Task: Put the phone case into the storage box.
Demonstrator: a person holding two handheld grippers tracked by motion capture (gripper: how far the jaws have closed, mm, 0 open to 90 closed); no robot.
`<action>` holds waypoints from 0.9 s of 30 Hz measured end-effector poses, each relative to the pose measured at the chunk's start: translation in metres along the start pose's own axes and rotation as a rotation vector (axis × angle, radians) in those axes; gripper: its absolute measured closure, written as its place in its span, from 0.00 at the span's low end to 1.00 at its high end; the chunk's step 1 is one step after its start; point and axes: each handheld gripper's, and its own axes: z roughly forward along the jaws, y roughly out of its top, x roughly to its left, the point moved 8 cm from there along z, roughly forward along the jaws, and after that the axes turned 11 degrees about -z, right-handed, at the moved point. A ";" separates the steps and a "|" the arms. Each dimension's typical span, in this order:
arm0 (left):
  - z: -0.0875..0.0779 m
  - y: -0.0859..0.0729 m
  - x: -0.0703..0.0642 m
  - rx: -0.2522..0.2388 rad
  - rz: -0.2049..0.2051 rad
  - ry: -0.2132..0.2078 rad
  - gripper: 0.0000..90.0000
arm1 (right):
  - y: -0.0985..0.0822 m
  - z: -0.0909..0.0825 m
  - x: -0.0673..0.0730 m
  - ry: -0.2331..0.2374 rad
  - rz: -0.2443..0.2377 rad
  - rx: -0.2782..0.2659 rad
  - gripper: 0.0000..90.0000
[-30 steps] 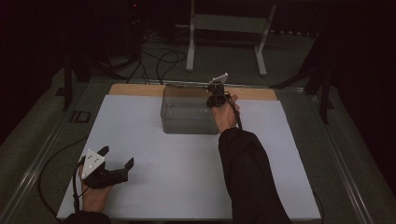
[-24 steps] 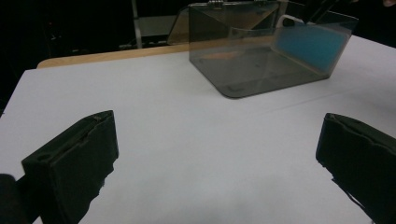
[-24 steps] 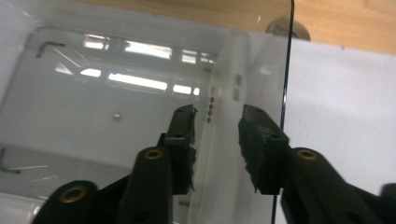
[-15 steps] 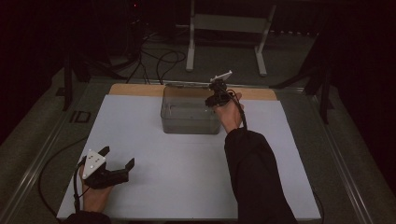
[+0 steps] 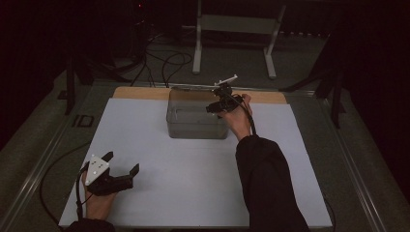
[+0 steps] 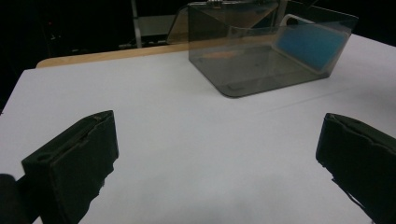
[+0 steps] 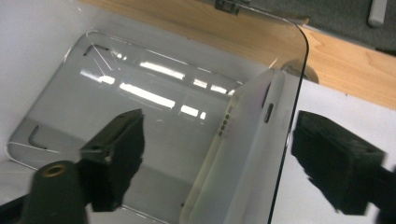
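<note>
A smoky clear plastic box (image 5: 196, 118) stands on the white table top (image 5: 193, 183) near its far edge. Inside it a flat white phone-like device (image 7: 243, 149) with a blue face (image 6: 308, 44) leans on edge against the box's right wall. My right gripper (image 5: 218, 104) hangs over that end of the box. Its jaws have just been opening and now stand apart on either side of the device and the box wall (image 7: 224, 161), with the pads not pressing on it. My left gripper (image 5: 121, 164) rests open at the front left, with nothing between its jaws (image 6: 217, 158).
A wooden strip (image 5: 140, 93) runs along the table's far edge behind the box. Beyond it are a metal stand (image 5: 198, 48) and cables (image 5: 169, 63) on the dark floor. A cable (image 5: 48, 183) trails off the table's left side from the left gripper.
The right hand has shifted only slightly over the box's right end. The left hand and its gripper have stayed where they were.
</note>
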 end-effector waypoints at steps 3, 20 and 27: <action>0.000 0.000 0.000 0.001 -0.001 0.000 0.00 | 0.000 -0.001 0.002 0.007 -0.032 -0.023 0.15; 0.001 -0.002 0.000 0.009 0.006 0.001 0.00 | -0.011 -0.019 0.001 0.035 -0.069 -0.180 0.11; 0.001 -0.002 0.000 0.008 0.007 0.003 0.00 | -0.017 -0.029 0.001 0.045 -0.080 -0.221 0.11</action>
